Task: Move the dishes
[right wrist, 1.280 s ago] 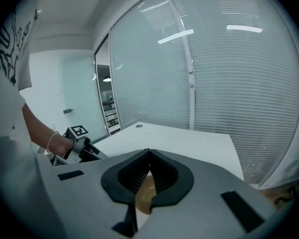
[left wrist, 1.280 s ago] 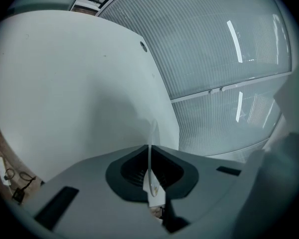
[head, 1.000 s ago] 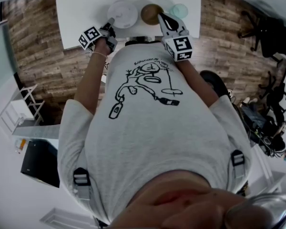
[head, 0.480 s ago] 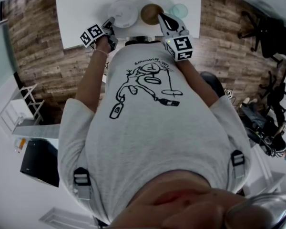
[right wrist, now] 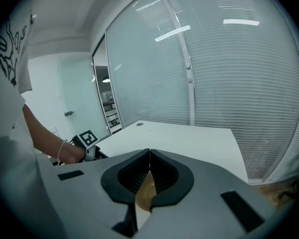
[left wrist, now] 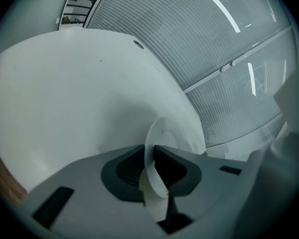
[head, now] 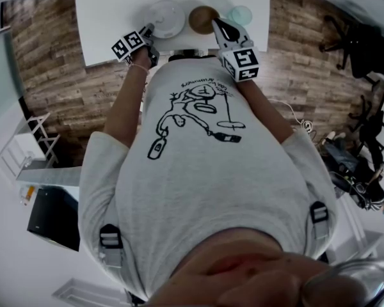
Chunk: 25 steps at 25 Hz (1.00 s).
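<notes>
Grey T-shirt (head: 205,171) with a line drawing fills the near part of the head view. We see both arms reach out to the white counter (head: 109,18).

Left tongs (left wrist: 149,158): we read them as spread, having just been opening. The rim of the white plate (head: 166,16) stands edge-on between the pads, and we can't tell if a pad touches it. The plate sits at the counter's near edge, left of the other dishes.

Right tongs (right wrist: 149,172): pressed shut on the rim of the brown dish (head: 202,18), which shows tan between the pads. That dish sits just beside the plate, on its right.

Pale green cup (head: 241,13) is just right of the brown dish, beyond the right tongs' tip.

Farther on we see bare counter top, then a ribbed glass wall (right wrist: 229,73). Wood-plank floor (head: 51,75) flanks the counter.
</notes>
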### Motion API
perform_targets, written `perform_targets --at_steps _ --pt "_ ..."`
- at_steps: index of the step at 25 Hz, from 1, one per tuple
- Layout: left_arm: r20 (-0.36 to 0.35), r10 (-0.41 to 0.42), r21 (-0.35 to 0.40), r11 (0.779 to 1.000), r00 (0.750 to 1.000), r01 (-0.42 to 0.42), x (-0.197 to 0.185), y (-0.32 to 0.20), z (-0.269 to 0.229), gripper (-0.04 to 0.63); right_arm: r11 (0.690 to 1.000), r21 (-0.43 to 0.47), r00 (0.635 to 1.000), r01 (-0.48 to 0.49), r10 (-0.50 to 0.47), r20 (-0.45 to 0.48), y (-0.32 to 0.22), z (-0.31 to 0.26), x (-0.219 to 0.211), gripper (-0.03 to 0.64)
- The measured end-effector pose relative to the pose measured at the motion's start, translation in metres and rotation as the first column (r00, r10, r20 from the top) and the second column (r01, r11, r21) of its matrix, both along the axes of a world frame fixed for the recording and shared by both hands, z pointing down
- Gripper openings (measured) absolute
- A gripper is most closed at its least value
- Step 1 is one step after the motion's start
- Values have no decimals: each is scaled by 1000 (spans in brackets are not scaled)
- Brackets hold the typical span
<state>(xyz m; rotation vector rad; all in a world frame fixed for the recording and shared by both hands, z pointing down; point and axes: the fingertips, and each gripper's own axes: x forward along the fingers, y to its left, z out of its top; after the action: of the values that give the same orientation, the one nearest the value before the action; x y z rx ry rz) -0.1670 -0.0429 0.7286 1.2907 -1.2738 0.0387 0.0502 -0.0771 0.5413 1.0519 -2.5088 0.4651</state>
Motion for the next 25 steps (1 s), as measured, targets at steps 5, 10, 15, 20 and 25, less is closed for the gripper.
perform_targets --at_steps 5,10,15,20,25 --pt "74 16 0 1000 997 -16 -3 3 2 66 1000 3 1000 3 -3 4 2 0 -4 35" --pt "182 52 -2 999 982 -53 -4 2 1 75 1000 1 1000 1 -1 0 1 2 -3 35" --pt "285 108 -1 994 952 -113 -1 1 0 81 1000 5 1000 -1 1 -7 -1 2 -2 35" --pt "353 134 2 990 926 -144 1 2 -2 87 1000 12 1000 0 0 -14 1 1 1 35" --pt "432 152 3 985 889 -170 -5 4 -4 97 1000 22 1000 -1 2 -31 4 0 -1 35"
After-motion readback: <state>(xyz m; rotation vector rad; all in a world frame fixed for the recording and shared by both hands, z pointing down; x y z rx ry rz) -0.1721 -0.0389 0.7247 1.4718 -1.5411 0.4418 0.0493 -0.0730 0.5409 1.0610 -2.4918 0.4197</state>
